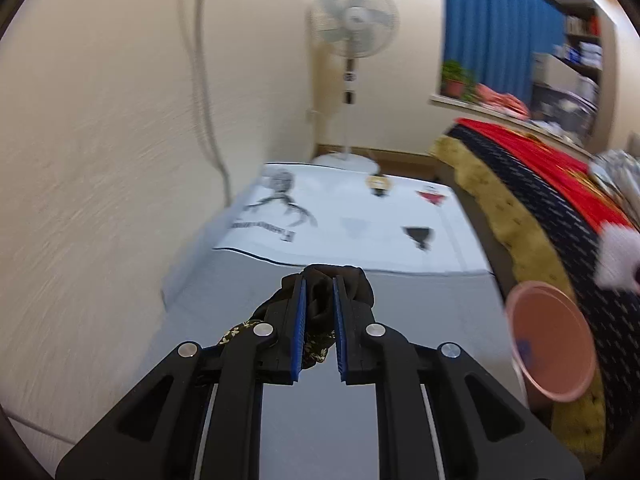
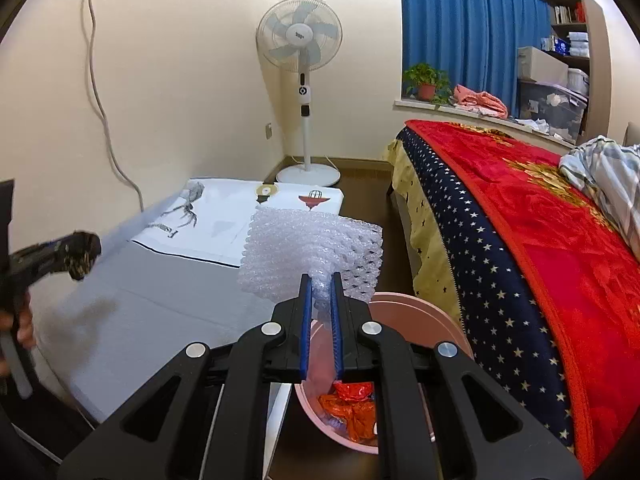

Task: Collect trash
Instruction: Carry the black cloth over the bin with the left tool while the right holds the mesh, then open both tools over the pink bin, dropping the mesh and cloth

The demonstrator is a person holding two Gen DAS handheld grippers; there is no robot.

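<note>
Left gripper (image 1: 320, 284): jaws pressed onto a dark cloth scrap (image 1: 318, 300) with a small floral print; the scrap fills the gap between the blue pads and bulges past the tips, its printed end hanging below the left finger.
Left gripper from the right wrist view: seen at the left edge, raised clear of the mattress (image 2: 160, 300), the dark scrap bunched at its tip; a hand (image 2: 16, 328) grips its handle.
Right gripper (image 2: 320, 280): jaws pinching a sheet of bubble wrap (image 2: 312, 248); the sheet fans out wide above and beyond the tips.
Bubble wrap place: held in the air over the pink bin (image 2: 420, 316), at the mattress's right edge.
Pink bin: stands on the floor between the mattress and the bed (image 2: 520, 240); crumpled orange-red wrappers (image 2: 352, 404) lie inside.
Mattress: grey, with a white printed sheet (image 1: 340, 224) across its far end.
Room: 1 standing fan (image 2: 300, 40) in the far corner, blue curtain (image 2: 472, 28), potted plant (image 2: 426, 80) on the sill, red blanket on the bed.
</note>
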